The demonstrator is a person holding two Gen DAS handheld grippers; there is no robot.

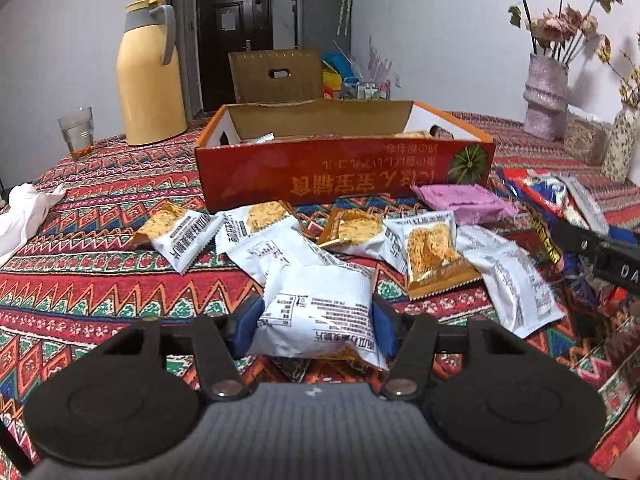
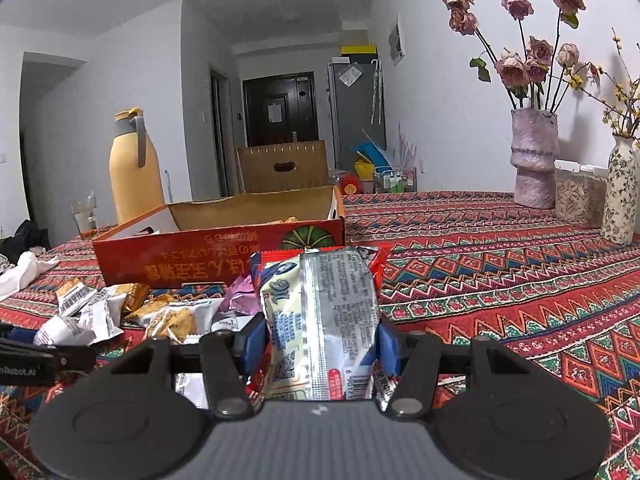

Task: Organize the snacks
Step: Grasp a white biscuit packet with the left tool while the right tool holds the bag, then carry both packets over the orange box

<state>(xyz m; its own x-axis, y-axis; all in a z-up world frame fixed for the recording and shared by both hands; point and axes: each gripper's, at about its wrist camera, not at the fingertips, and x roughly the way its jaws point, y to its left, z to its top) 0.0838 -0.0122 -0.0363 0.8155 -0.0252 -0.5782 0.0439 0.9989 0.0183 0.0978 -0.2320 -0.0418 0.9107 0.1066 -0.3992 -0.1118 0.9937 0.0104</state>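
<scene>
My left gripper (image 1: 314, 328) is shut on a white snack packet (image 1: 316, 308), its blue pads pressing both sides just above the patterned tablecloth. Beyond it lie several white-and-orange snack packets (image 1: 430, 248) in a loose pile, with a pink packet (image 1: 464, 200) behind them. An open red cardboard box (image 1: 344, 168) stands past the pile, with a few packets inside. My right gripper (image 2: 320, 344) is shut on a red-and-silver snack packet (image 2: 320, 312), held upright to the right of the pile, with the box (image 2: 216, 256) ahead on the left.
A yellow thermos jug (image 1: 150, 76) and a drinking glass (image 1: 78, 132) stand at the back left, and a white cloth (image 1: 24, 212) lies at the left edge. Two vases (image 2: 534, 160) with dried flowers and a clear storage tub (image 2: 580, 196) line the right side.
</scene>
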